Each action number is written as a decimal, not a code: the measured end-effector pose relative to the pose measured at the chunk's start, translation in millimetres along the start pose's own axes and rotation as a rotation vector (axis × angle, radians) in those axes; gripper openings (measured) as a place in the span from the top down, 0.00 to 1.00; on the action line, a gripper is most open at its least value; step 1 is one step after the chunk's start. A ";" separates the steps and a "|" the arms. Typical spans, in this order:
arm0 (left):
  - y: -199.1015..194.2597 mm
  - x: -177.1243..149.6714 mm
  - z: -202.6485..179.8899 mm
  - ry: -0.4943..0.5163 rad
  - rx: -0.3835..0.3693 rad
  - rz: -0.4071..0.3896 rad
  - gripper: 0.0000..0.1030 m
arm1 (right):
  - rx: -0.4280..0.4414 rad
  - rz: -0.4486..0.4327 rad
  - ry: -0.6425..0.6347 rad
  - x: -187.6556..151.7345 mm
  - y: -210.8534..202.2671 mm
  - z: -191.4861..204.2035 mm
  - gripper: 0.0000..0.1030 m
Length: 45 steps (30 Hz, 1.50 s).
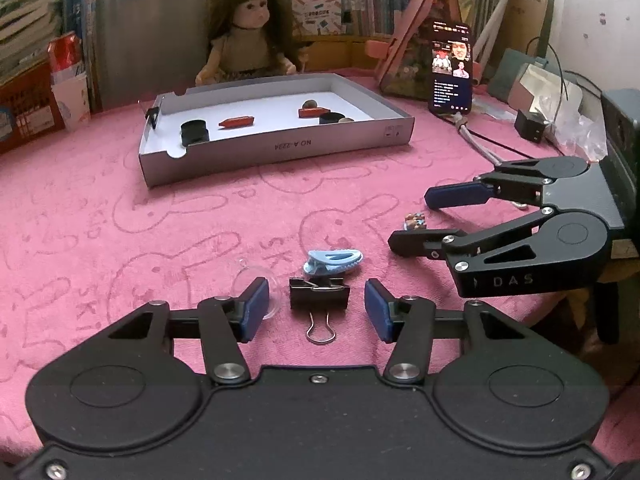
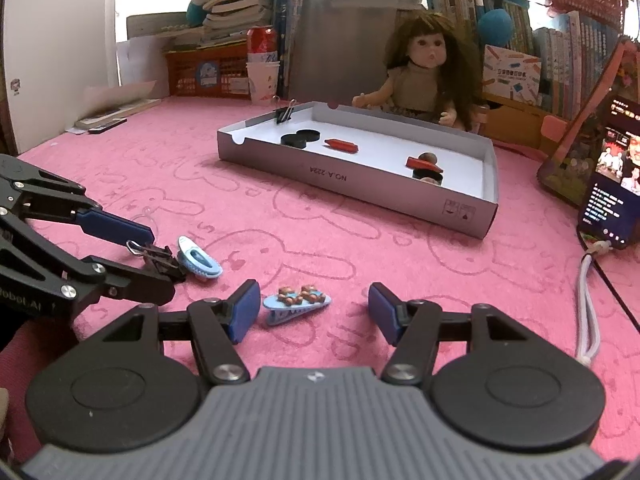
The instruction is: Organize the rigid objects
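Here, left gripper (image 1: 317, 310) low over the pink cloth (image 1: 120, 208), fingers apart either side of a black binder clip (image 1: 319, 295), pads clear of it. Just beyond, touching the clip: a plain blue hair clip (image 1: 333, 261). Right gripper (image 2: 308, 312) likewise spread, around a bear hair clip (image 2: 297, 305), not pressing. Farther back, grey tray (image 1: 280, 148) holding red crayons (image 1: 236, 121), black discs (image 1: 194, 131) and, seemingly, pebbles (image 1: 309, 104).

Doll (image 2: 424, 76) behind, lit phone (image 1: 451, 68) propped, books (image 2: 576, 52) beyond.
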<state>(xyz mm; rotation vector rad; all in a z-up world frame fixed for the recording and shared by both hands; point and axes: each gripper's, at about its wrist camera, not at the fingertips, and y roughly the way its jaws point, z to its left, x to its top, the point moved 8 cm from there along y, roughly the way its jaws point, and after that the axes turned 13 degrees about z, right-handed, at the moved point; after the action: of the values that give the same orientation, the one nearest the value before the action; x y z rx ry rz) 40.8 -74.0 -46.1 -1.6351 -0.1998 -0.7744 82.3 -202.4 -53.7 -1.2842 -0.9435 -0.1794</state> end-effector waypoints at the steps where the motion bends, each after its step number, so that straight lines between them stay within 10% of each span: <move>1: 0.5 -0.1 -0.3 0.003 0.003 -0.002 0.51 | -0.006 -0.005 0.001 -0.3 -0.2 -0.1 0.29; 27: 2.1 -3.3 -5.9 0.054 0.034 -0.020 0.53 | 0.016 -0.031 0.018 -6.4 -4.2 9.1 0.45; 31: 0.0 -1.3 -2.1 0.011 0.043 -0.035 0.72 | 0.023 -0.036 0.016 -7.2 -6.2 12.0 0.52; 41: -0.7 4.4 15.3 -0.029 0.062 -0.039 0.71 | -0.012 -0.050 0.012 -6.8 -13.5 15.2 0.66; 45: -2.3 6.4 27.9 -0.050 0.086 -0.047 0.55 | -0.060 -0.055 0.054 -5.7 -15.2 5.1 0.65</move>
<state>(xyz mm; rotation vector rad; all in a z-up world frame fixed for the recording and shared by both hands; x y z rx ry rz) 54.8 -49.4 -41.1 -1.5737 -0.3047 -0.7511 67.1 -205.0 -46.6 -1.3032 -0.9340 -0.2861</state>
